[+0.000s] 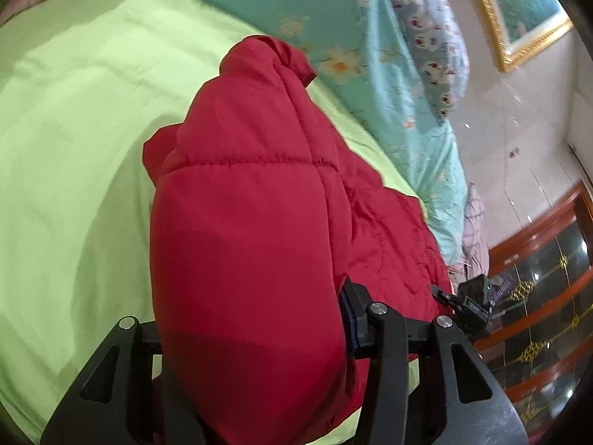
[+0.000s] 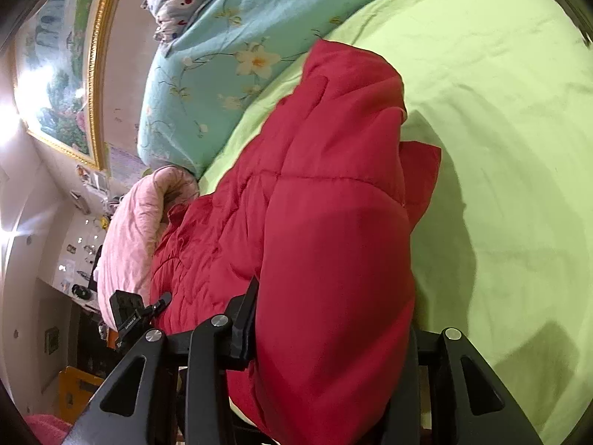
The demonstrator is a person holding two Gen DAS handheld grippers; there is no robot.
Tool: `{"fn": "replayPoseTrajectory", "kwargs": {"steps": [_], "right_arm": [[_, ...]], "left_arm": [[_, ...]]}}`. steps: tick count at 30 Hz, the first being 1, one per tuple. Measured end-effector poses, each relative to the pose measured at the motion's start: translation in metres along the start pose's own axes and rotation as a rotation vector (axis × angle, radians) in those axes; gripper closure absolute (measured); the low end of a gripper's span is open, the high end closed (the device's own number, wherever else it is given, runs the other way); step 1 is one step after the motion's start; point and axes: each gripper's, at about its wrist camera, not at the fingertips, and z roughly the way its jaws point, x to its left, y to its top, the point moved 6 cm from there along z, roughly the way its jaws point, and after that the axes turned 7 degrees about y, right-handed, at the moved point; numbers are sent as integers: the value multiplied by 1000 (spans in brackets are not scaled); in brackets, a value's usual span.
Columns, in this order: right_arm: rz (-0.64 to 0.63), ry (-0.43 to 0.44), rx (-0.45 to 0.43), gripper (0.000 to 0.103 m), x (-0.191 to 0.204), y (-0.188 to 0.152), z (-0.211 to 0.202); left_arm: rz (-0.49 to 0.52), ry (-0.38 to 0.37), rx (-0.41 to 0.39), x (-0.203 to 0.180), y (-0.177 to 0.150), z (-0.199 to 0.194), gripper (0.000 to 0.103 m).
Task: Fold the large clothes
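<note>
Red padded jacket (image 1: 252, 244) fills the foreground of both wrist views, a thick puffy fold bulging between the black fingers of each claw. On the left side, the left gripper (image 1: 252, 337) is clamped on one bunched edge of the jacket, its pads pressed into the stuffing; farther right, the right gripper (image 2: 333, 337) pinches the matching edge the same way. The rest of the jacket trails ahead across the green bedsheet (image 1: 74, 129) toward the flowered teal quilt (image 1: 333, 18). The step in hand looks like carrying the lifted half over to make a fold. To do it well, both hands should travel level and together, keep the edge taut, and lay it squarely before letting go, since slippery padding tends to spring back.
</note>
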Motion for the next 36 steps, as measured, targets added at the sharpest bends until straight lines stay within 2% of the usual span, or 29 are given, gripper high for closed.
{"fn": "replayPoseTrajectory", "kwargs": {"steps": [12, 19, 23, 29, 31, 33, 36], "right_arm": [[36, -5, 4, 55, -24, -8, 6], [44, -8, 2, 52, -26, -11, 4], [53, -11, 1, 44, -26, -12, 3], [51, -29, -5, 42, -25, -12, 0], [54, -37, -5, 39, -25, -12, 0], [59, -50, -10, 32, -25, -12, -2], [71, -71, -30, 30, -25, -12, -9]], "left_arm": [[-56, 21, 59, 22, -9, 14, 47], [-68, 69, 36, 24, -14, 13, 35], [-77, 86, 27, 25, -13, 7, 30], [-26, 170, 19, 24, -10, -7, 21], [-21, 181, 29, 25, -10, -10, 21], [-12, 198, 36, 26, -12, -13, 21], [14, 255, 11, 25, -13, -24, 21]]}}
